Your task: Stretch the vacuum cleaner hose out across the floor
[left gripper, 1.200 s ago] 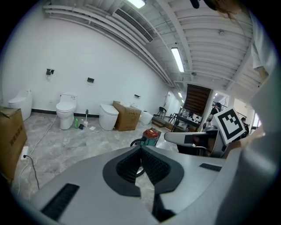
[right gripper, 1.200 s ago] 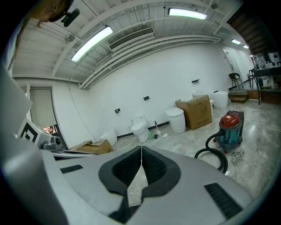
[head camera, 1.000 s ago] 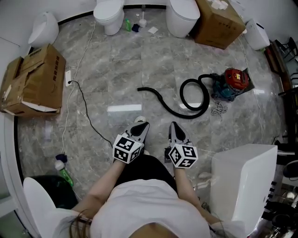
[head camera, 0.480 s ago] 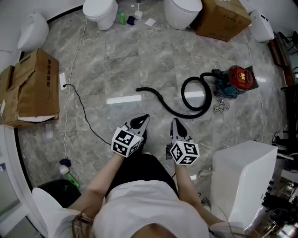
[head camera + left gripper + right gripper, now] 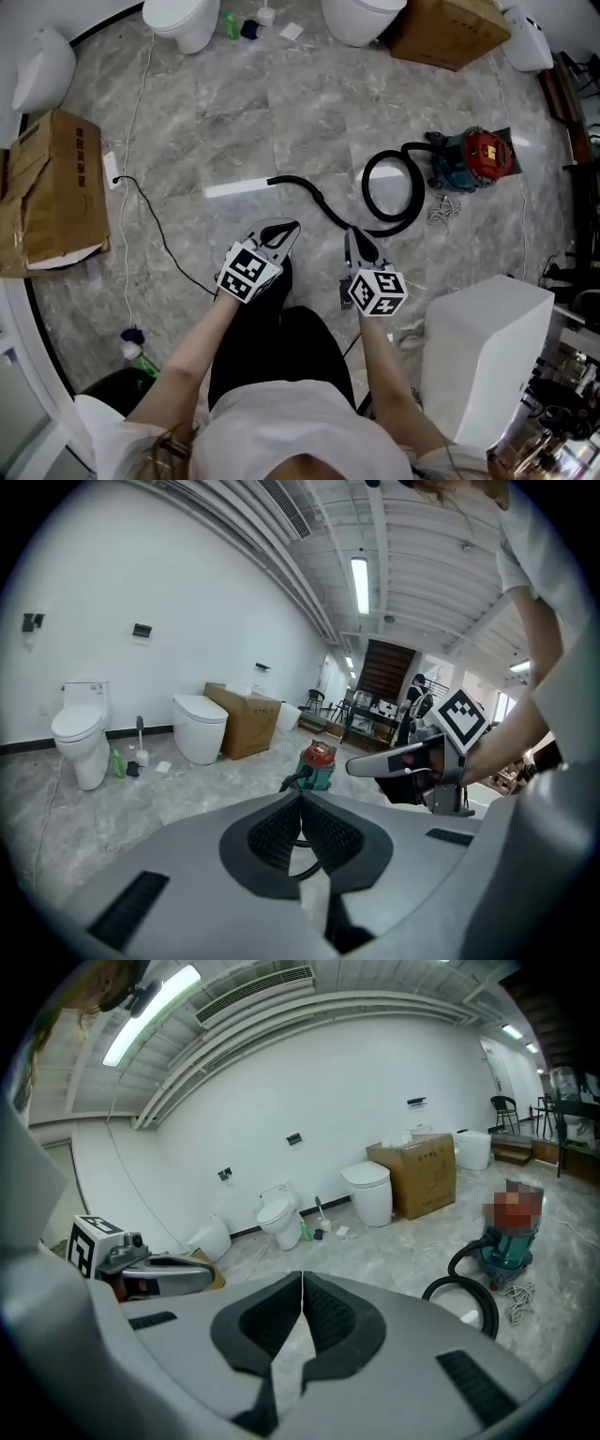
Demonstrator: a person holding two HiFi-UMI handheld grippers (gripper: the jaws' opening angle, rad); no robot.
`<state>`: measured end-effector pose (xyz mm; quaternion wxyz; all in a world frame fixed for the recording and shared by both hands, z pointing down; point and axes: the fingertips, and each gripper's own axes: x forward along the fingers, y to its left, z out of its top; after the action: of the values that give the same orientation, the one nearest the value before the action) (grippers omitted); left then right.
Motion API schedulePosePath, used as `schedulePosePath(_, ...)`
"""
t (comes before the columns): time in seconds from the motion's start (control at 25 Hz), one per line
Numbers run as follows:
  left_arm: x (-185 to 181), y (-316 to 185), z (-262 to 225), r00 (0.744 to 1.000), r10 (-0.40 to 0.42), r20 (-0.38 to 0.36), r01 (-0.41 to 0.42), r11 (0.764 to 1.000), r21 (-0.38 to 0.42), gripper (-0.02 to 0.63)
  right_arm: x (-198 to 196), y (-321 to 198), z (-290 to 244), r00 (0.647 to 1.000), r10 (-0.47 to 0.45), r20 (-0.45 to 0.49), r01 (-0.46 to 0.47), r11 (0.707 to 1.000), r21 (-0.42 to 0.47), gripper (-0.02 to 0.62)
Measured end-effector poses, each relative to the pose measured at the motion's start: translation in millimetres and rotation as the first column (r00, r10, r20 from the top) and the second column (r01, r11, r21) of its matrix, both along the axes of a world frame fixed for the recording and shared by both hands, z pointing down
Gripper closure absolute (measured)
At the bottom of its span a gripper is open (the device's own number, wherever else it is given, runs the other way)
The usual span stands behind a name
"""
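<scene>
A red and teal vacuum cleaner [image 5: 471,159] stands on the marble floor at the right. Its black hose [image 5: 380,192] makes one loop beside it, then runs left to a free end [image 5: 273,180]. The left gripper [image 5: 290,228] and the right gripper [image 5: 351,236] are held side by side just short of the hose, both shut with nothing between the jaws. In the left gripper view the vacuum cleaner [image 5: 315,765] shows beyond the shut jaws. In the right gripper view the hose loop [image 5: 466,1301] and the vacuum cleaner [image 5: 507,1241] lie at the right.
A white appliance [image 5: 483,361] stands close at the right. Cardboard boxes [image 5: 54,195] [image 5: 450,30] sit at the left and top right. Toilets [image 5: 180,19] [image 5: 361,17] line the far wall. A thin black cable [image 5: 159,230] and a white cord [image 5: 136,112] trail over the floor at the left.
The person has stepped toward the hose; both shut grippers have moved forward and a little down, and now sit close to the hose's lower curve.
</scene>
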<state>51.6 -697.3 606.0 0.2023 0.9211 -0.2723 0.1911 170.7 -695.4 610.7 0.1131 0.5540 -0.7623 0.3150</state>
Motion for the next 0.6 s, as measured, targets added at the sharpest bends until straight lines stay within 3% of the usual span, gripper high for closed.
schedulePosePath(0.36, 15.7, -47.6, 55.4, 0.998, 0.062, 0.032, -0.061, 0.997, -0.049, 0.597, -7.2, -52.3, 42.7, 0.992, -0.118, -0.053, 0.119, 0.993, 0.021, 0.580)
schedulePosePath(0.6, 33.1, -54.9, 102.6, 0.993, 0.107, 0.040, -0.104, 0.992, -0.072, 0.597, -7.0, -65.0, 80.0, 0.983, -0.181, -0.004, 0.181, 0.983, 0.030, 0.580)
